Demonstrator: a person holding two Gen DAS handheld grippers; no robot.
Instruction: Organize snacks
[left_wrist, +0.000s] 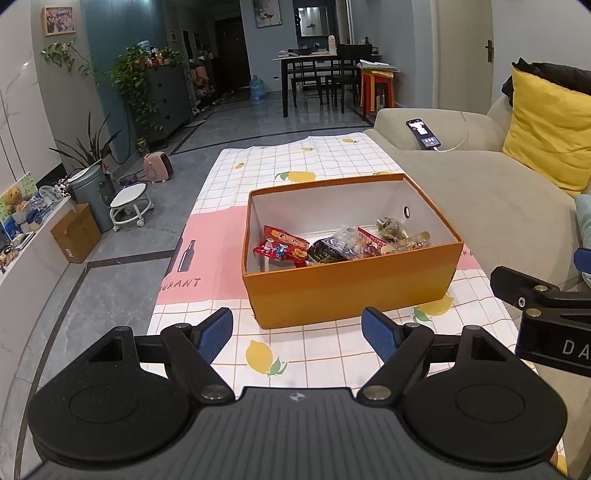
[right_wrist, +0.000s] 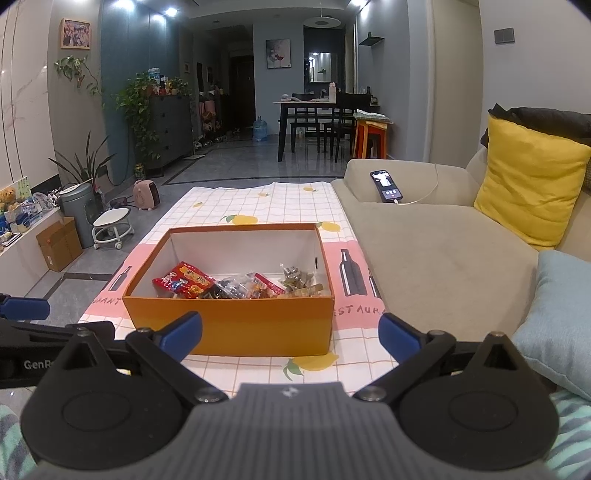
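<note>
A: Both empty: left hand-held gripper (left_wrist: 297, 334) and right hand-held gripper (right_wrist: 290, 338) were spread wide. Snack packets (left_wrist: 341, 245) lay inside the orange box (left_wrist: 351, 286) at 12 o'clock on the counter (left_wrist: 317, 354).

B: Packets judged light, crinkly, slippery; pinch a sealed edge.

Snack packets (right_wrist: 221, 284) lie in orange box (right_wrist: 236, 325); right hand-held gripper (right_wrist: 291, 338) gapes empty.
</note>
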